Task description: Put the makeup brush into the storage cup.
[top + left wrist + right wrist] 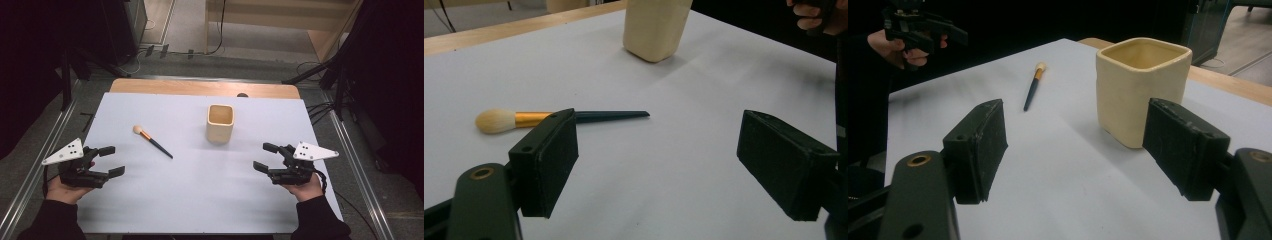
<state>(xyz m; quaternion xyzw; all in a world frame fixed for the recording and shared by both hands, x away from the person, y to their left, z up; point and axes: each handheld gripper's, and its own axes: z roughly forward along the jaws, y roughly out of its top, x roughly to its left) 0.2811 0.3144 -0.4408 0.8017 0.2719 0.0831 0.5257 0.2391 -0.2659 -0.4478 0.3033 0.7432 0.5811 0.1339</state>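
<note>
Nearest the lens in each gripper view stand two black jaws, set wide apart with nothing but bare white sheet between them. Both tools are empty: the left gripper (pixel 111 161) and the right gripper (pixel 266 156) hover low over the near corners of the table, each held in a hand.

Closest to the left gripper lies the small make-up brush with its cream tuft, gold ferrule and dark tapered handle (pixel 152 141), flat on the sheet, tuft toward the far left and handle tip pointing toward the middle. Just to its right, well apart from it, stands the cream square ceramic cup (pixel 220 123), upright and empty as far as its mouth shows (the right gripper view looks a little way into it). Everything rests on the white paper-covered table (pixel 200 200), whose wooden far edge (pixel 200 88) shows beyond the sheet.

By my reading, no grasp has begun; this looks like the start of picking up the brush, probably to stand it in the cup. Next, the left gripper needs to reach forward and close across the thin handle, low against the sheet.

No brand, label or writing is legible anywhere.
</note>
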